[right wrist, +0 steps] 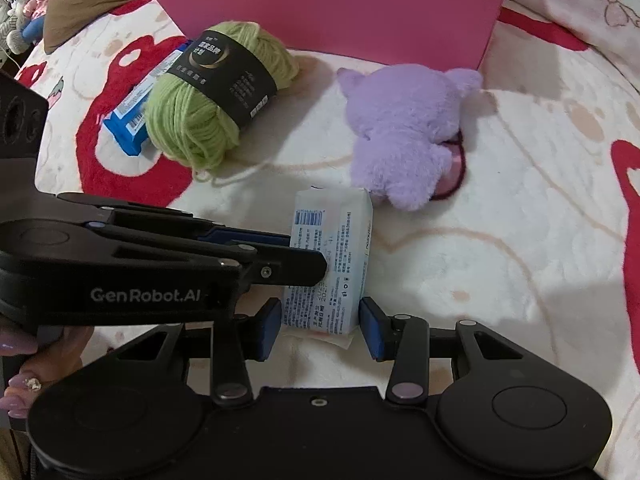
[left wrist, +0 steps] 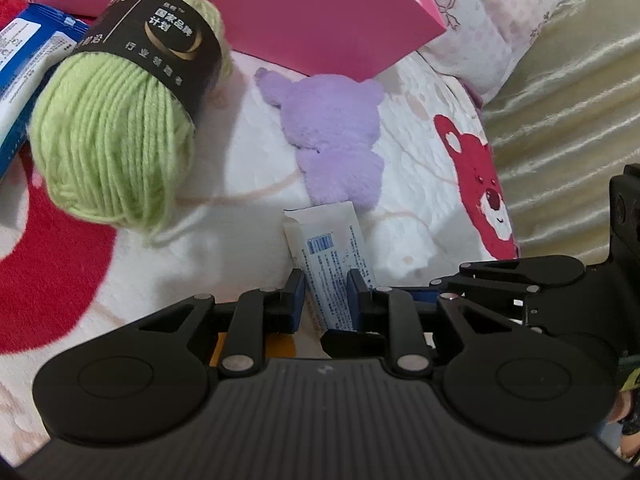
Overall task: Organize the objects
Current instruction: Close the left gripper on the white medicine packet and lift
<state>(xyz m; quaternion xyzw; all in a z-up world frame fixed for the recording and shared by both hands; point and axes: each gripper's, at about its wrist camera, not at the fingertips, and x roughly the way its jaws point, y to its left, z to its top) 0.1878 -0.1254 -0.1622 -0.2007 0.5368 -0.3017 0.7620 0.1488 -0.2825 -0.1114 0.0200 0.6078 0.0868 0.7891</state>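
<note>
Both hand-held grippers, left and right, pinch the white tissue pack on the bed; next: lift toward far pink box.

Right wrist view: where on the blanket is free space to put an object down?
Free: the blanket right of the white packet, below the purple plush. A smaller patch lies between the green yarn and the plush. Crowded: the left, where yarn sits on a blue packet, and around the white packet.

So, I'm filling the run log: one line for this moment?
left gripper: shut on tissue pack | right gripper: shut on same pack | pink box: behind
</note>
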